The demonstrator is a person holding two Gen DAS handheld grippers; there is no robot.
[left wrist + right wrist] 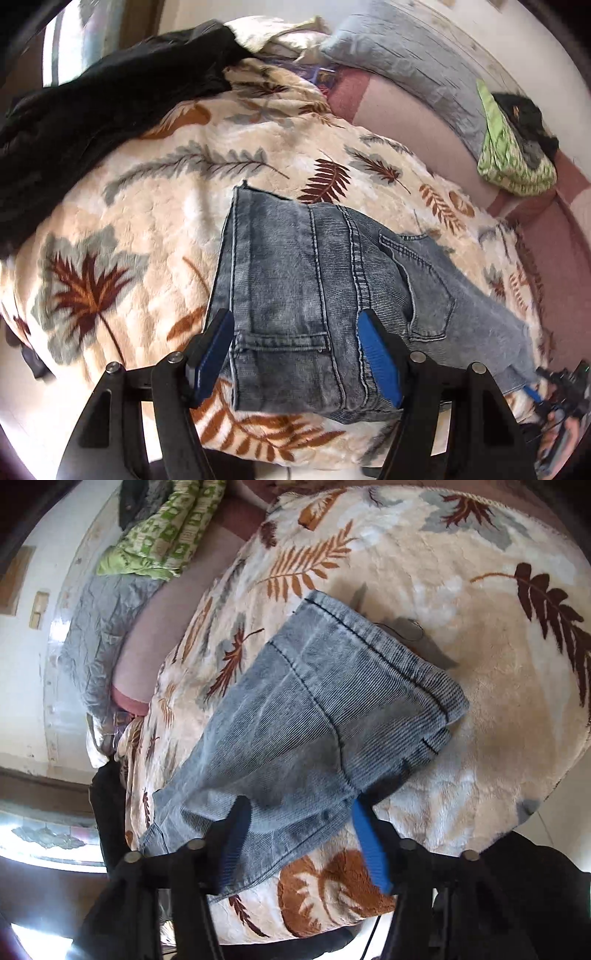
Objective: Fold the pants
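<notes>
Both grippers' fingers (295,354) (303,838) released above jeans (314,295) lying amid open blanket (129,206).

Faded, ribbed denim pants (314,295) lie on a plush, fuzzy fleece blanket (147,206); ridged blue plastic pads (380,365).

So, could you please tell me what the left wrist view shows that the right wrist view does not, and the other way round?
Only the left wrist view shows the jeans' back pockets and waistband end, the large black garment at the blanket's far side, and the right gripper at the frame edge.

Only the right wrist view shows the jeans' leg hems.

Both show the jeans lying on the leaf-print blanket, the green patterned cloth, the grey pillow, and an open gripper, as with the left gripper, above the denim.
</notes>
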